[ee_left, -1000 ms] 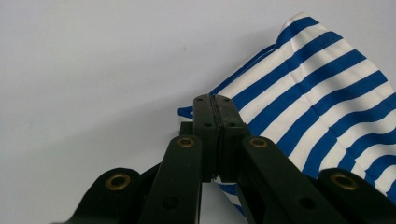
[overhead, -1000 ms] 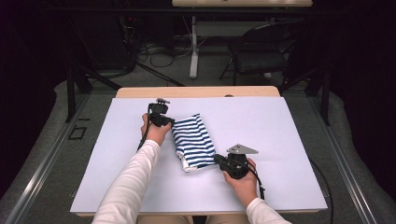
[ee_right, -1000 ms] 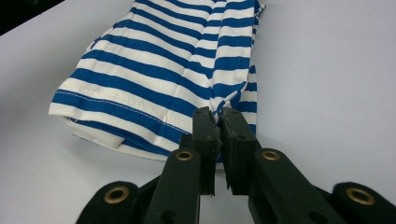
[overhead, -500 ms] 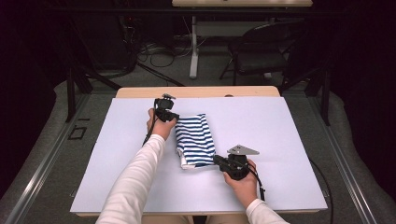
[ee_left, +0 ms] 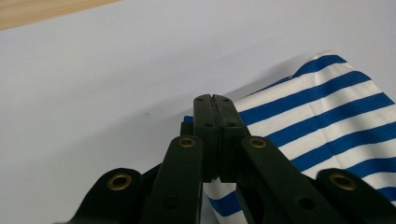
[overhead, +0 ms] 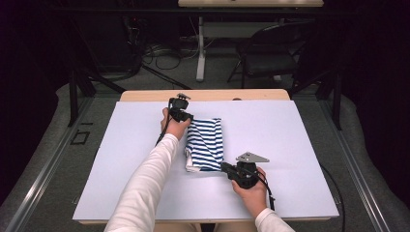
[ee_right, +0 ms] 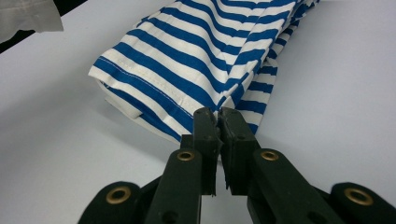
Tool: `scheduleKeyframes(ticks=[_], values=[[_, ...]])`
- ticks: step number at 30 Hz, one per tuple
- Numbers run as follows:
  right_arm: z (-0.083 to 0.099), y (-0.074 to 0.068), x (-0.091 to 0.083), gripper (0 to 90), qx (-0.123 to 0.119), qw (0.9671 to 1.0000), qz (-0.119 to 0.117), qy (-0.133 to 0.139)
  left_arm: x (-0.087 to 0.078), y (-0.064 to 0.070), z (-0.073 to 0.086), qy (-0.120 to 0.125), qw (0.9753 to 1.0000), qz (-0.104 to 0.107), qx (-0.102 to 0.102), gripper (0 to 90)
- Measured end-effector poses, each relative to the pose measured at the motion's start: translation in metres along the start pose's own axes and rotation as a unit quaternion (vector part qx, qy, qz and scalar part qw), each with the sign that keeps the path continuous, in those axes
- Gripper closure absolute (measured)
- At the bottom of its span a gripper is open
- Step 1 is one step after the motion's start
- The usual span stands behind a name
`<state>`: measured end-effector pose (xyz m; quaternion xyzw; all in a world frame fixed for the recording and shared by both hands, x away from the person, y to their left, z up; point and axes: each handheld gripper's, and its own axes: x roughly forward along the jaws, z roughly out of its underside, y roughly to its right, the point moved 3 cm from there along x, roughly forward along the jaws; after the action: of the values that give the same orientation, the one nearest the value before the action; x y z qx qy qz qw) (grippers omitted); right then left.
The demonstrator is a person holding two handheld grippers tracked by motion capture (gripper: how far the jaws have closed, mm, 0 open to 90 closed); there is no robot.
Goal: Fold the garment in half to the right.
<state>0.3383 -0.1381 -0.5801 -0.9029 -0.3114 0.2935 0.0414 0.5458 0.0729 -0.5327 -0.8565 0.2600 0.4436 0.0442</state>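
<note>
Blue-and-white striped cloth (overhead: pixel 205 144), apparently a garment, lies folded into a narrow, several-layered rectangle near the middle of the white table (overhead: pixel 295 140), its long side running away from the person. A stitched hem shows along the near end in the right gripper view, where the layers stack unevenly and a small white tab pokes out underneath.

At the far left corner of the bundle, the left gripper (ee_left: pixel 215 105) has its jaws pressed together; striped fabric sits just behind and below them, and it seems to be pinching that corner, though the cloth between the jaws is hidden. At the near right corner, the right gripper (ee_right: pixel 219 116) has its jaws closed to a thin slit right at the folded edge, seemingly clamped on the fabric there.

Judging from this, the folding is well along: the cloth is already reduced to a compact strip. What appears left is one more fold, or tidying the loose near edge and letting go. Beyond the white surface, a wooden table edge (overhead: pixel 208 94) and a dark chair (overhead: pixel 270 55) stand farther back.
</note>
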Motion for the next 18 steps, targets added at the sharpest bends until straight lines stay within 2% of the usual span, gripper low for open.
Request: scheduleKeyframes(ticks=[9,18], values=[[0.0019,0.0021,0.0016,85.7,0.008,1.0,0.004,-0.001,0.0034,-0.0018,-0.0003,-0.001,1.0,0.0,-0.002,89.8],[0.0018,0.0036,0.0026,85.1,0.015,0.9999,0.006,0.0,-0.0012,-0.0005,0.0029,0.001,1.0,-0.003,-0.006,87.6]])
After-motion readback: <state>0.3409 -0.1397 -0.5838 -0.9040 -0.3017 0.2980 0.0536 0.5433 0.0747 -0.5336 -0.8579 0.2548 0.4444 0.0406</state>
